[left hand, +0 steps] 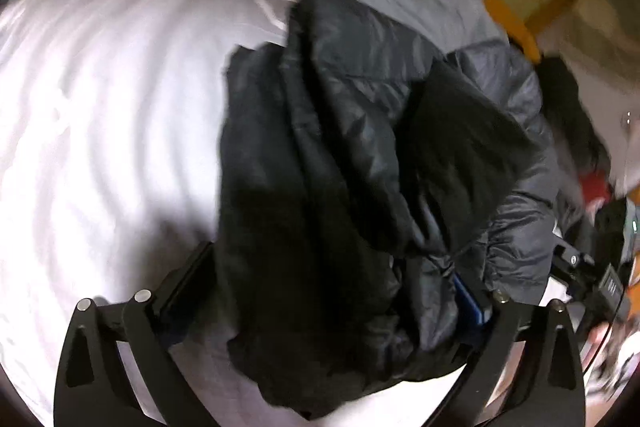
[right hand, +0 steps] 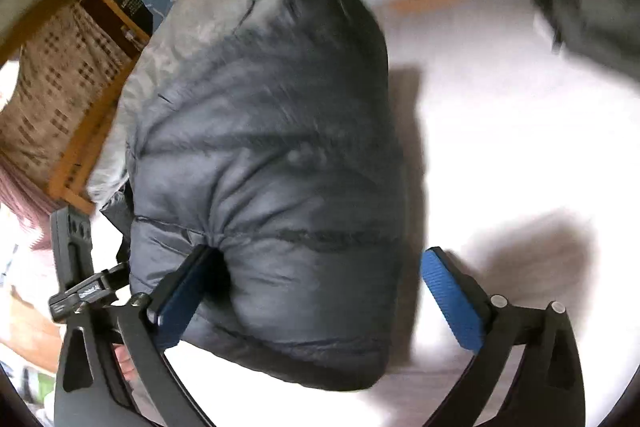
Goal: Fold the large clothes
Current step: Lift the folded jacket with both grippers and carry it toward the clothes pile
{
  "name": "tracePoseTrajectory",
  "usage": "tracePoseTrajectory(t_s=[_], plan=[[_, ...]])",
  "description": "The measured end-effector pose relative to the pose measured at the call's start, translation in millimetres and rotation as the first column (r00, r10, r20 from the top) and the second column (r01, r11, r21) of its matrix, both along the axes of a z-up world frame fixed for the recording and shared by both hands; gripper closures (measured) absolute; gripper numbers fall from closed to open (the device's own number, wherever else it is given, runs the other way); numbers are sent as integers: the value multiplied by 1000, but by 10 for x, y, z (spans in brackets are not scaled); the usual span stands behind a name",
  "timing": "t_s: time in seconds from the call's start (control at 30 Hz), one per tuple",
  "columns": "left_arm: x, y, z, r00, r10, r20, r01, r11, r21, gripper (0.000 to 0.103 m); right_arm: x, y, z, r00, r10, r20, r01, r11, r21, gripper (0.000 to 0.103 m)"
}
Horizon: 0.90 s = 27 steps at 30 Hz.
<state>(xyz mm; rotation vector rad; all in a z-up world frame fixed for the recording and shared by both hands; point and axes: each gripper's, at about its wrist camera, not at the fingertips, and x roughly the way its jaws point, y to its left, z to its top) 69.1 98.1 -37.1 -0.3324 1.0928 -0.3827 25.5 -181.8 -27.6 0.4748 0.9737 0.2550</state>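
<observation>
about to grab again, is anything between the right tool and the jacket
Nothing visible. The right tool is open, with the dark puffer jacket already bulging between its fingers on the white bed sheet.

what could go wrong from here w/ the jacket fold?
1. The right gripper stands wide open, with only its left pad pressed into the puffy jacket. Nothing is pinched, so that side may spring back or slide on the white sheet.
2. The left gripper has thick bunched layers between its fingers; the slick fabric might slip out partway.
3. Both views are motion-blurred, and a fast move could undo the fold.
</observation>
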Motion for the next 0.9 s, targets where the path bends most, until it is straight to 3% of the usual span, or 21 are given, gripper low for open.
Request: tracePoseTrajectory(t_s=[0.07, 0.1, 0.17, 0.23, 0.27, 0.33, 0.47, 0.57, 0.73, 0.9], plan=[[-13, -23, 2, 1000, 11, 2, -11, 1000, 6, 3, 42, 6, -129, 999, 28, -17, -26, 995, 96, 1], [-33, -26, 10, 1000, 20, 13, -20, 1000, 6, 7, 35, 40, -131, 1000, 23, 3, -23, 996, 87, 8], [-110, -38, 105, 997, 22, 68, -20, 999, -29, 42, 21, 133, -81, 999, 22, 38, -23, 1000, 17, 20], [-218, -148, 283, 982, 11, 188, -19, 999, 42, 57, -17, 219, 2, 997, 19, 76, -15, 998, -59, 39], [-270, -209, 360, 970, -5, 244, -15, 997, 79, 63, -55, 256, 74, 994, 6, 106, 3, 996, -91, 43], [-337, -297, 483, 948, -27, 318, -16, 991, 132, 66, -113, 285, 190, 989, -8, 150, 27, 992, -125, 51], [-444, -388, 720, 903, -54, 426, -15, 988, 156, 68, -229, 359, 474, 976, -8, 217, 59, 971, -230, 52], [-597, -494, 964, 837, -98, 538, -5, 983, 186, 68, -336, 295, 790, 966, -29, 257, 91, 968, -233, 52], [-705, -679, 1385, 752, -81, 654, 1, 993, 121, 67, -644, 165, 1351, 931, -76, 356, 185, 942, -282, 52], [-770, -1086, 1783, 697, -102, 710, 24, 993, 118, 67, -895, -130, 1898, 904, -68, 423, 226, 914, -337, 52]])
